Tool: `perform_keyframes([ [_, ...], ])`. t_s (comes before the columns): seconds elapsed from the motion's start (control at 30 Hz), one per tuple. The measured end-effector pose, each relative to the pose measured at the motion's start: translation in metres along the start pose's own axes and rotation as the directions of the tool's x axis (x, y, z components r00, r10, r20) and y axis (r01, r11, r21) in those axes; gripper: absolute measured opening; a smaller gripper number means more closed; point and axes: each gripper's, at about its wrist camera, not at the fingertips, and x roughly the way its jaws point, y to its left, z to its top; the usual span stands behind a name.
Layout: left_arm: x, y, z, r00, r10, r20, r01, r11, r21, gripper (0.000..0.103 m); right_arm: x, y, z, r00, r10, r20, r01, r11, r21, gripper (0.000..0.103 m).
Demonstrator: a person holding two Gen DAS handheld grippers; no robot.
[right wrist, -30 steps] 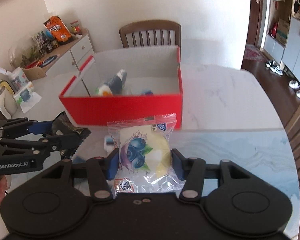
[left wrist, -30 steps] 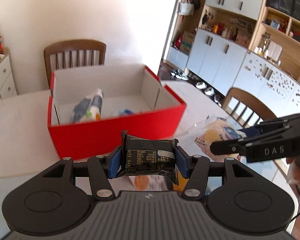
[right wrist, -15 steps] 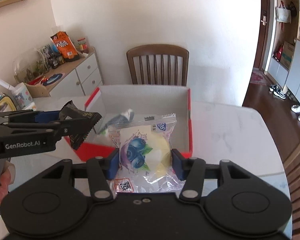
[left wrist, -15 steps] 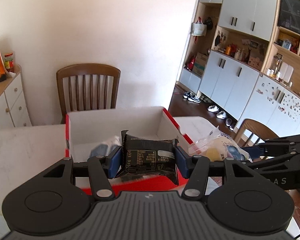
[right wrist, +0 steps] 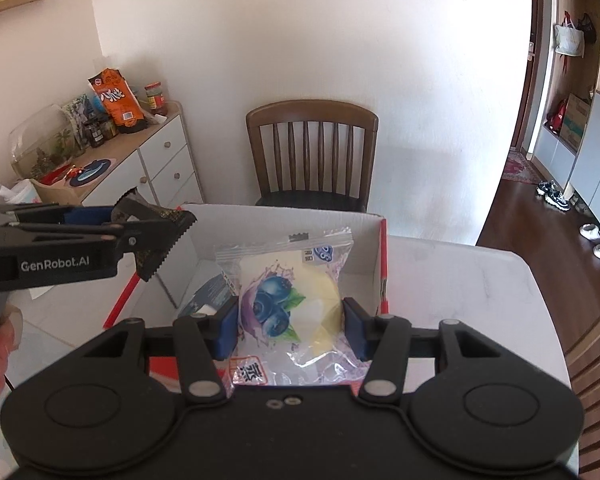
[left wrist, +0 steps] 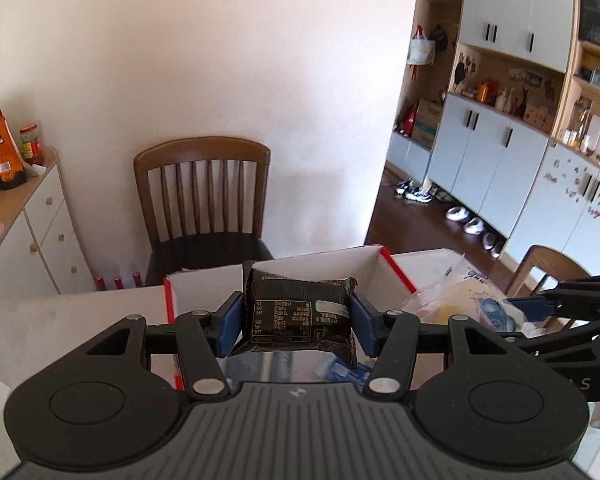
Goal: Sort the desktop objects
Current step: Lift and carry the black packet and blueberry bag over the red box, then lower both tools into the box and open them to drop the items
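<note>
Clearly both packets hang over the red box (right wrist: 383,264) for dropping in: the left gripper (left wrist: 298,320) pinches a black packet (left wrist: 300,316), the right gripper (right wrist: 290,322), at its 3 o'clock, pinches a blueberry packet (right wrist: 288,300).

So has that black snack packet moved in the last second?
Yes. The black snack packet, clamped in the left gripper, went from before the red box to above its opening.

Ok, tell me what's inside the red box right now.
Inside the red box only a blue-and-white packet shows, lying against the left side. The blueberry snack bag, clamped in the right hand-held gripper, covers most of the floor, so anything else there stays hidden.
</note>
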Motion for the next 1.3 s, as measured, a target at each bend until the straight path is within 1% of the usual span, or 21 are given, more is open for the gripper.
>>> perform_keyframes([
  [0.07,0.011,0.004,0.002,0.999,0.002,-0.033,-0.002,1.000,-0.002,0.056,0.007,0.001,0.004,1.000,-0.007,-0.002,0.007,1.000,-0.003,0.052],
  [0.1,0.018,0.006,0.004,0.999,0.008,-0.049,-0.008,1.000,-0.009,0.056,0.011,0.001,0.007,1.000,-0.027,0.004,0.027,1.000,0.005,0.052],
  [0.17,0.029,0.009,0.003,0.997,0.011,-0.076,-0.012,1.000,-0.015,0.056,0.018,0.001,0.010,1.000,-0.029,0.002,0.029,1.000,0.002,0.052],
  [0.27,0.045,0.012,0.003,0.993,0.033,-0.109,-0.033,0.999,0.005,0.056,0.030,0.002,0.014,0.999,-0.041,-0.005,0.041,0.999,-0.008,0.052],
  [0.4,0.060,0.014,0.000,0.988,0.049,-0.146,-0.045,0.999,0.031,0.056,0.047,0.000,0.014,0.999,-0.032,-0.022,0.032,0.999,0.005,0.052],
  [0.5,0.070,0.013,-0.002,0.985,0.065,-0.161,-0.057,0.997,0.057,0.056,0.059,-0.004,0.011,0.999,-0.028,-0.045,0.029,0.999,0.016,0.052],
  [0.6,0.079,0.013,-0.005,0.981,0.073,-0.178,-0.062,0.996,0.067,0.056,0.073,-0.004,0.006,0.995,-0.038,-0.087,0.038,0.999,-0.006,0.052],
  [0.7,0.088,0.014,-0.009,0.977,0.088,-0.195,-0.073,0.994,0.081,0.056,0.082,-0.005,0.001,0.994,-0.036,-0.102,0.035,0.999,-0.016,0.052],
  [0.8,0.096,0.013,-0.013,0.973,0.092,-0.212,-0.074,0.993,0.091,0.056,0.092,-0.007,-0.002,0.992,-0.053,-0.116,0.050,0.998,-0.034,0.052],
  [0.9,0.102,0.012,-0.017,0.971,0.086,-0.224,-0.066,0.993,0.096,0.056,0.099,-0.011,-0.006,0.989,-0.057,-0.136,0.053,0.998,-0.031,0.052],
  [1.0,0.108,0.009,-0.021,0.967,0.097,-0.237,-0.070,0.990,0.122,0.056,0.105,-0.013,-0.009,0.988,-0.047,-0.148,0.042,0.998,-0.035,0.052],
  [1.1,0.113,0.008,-0.025,0.963,0.086,-0.254,-0.055,0.990,0.127,0.056,0.108,-0.015,-0.013,0.987,-0.028,-0.161,0.025,1.000,-0.019,0.052],
  [1.3,0.120,0.010,-0.030,0.959,0.077,-0.274,-0.045,0.992,0.120,0.056,0.116,-0.014,-0.019,0.982,-0.042,-0.184,0.035,0.999,-0.039,0.052],
])
